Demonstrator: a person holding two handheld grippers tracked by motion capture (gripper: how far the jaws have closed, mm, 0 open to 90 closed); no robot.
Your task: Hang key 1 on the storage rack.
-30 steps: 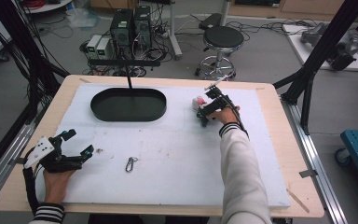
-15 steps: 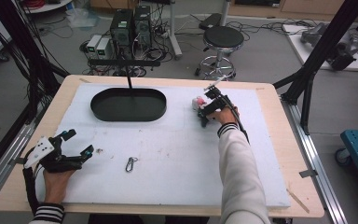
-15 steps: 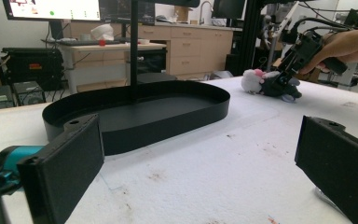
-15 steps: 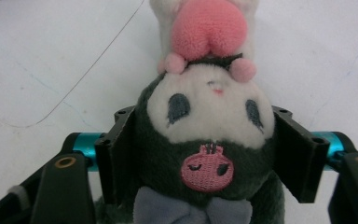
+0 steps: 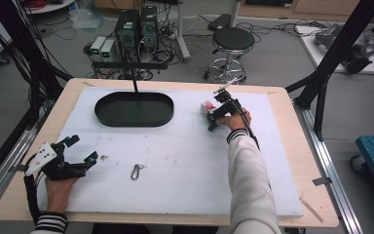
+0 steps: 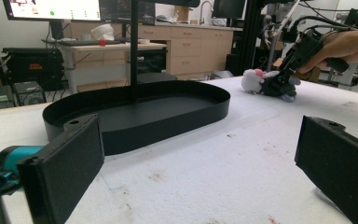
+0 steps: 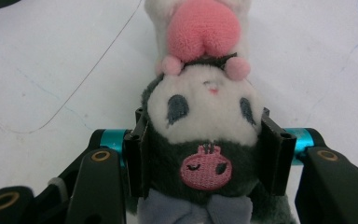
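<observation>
High view first: the right gripper sits in the upper right of the frame, tipped down onto a small plush toy that lies on the white foam mat, just right of the black oval tray. Its jaws have just been closing with the toy between them, likely so the soft body can be lifted without slipping. At lower left the left gripper rests low on the mat, spread wide and holding nothing, seemingly parked out of the way; a metal carabiner clip lies apart from it toward the centre. Left gripper view: both black pads stand far apart over bare mat, with the tray beyond and the toy under the other gripper at upper right. Right gripper view: the pads press into either side of the plush, a white-faced, dark-hooded doll with a pink skull badge, squeezing it at the head, so the grip looks clenched on the toy, which is not yet off the mat as far as I can judge.
</observation>
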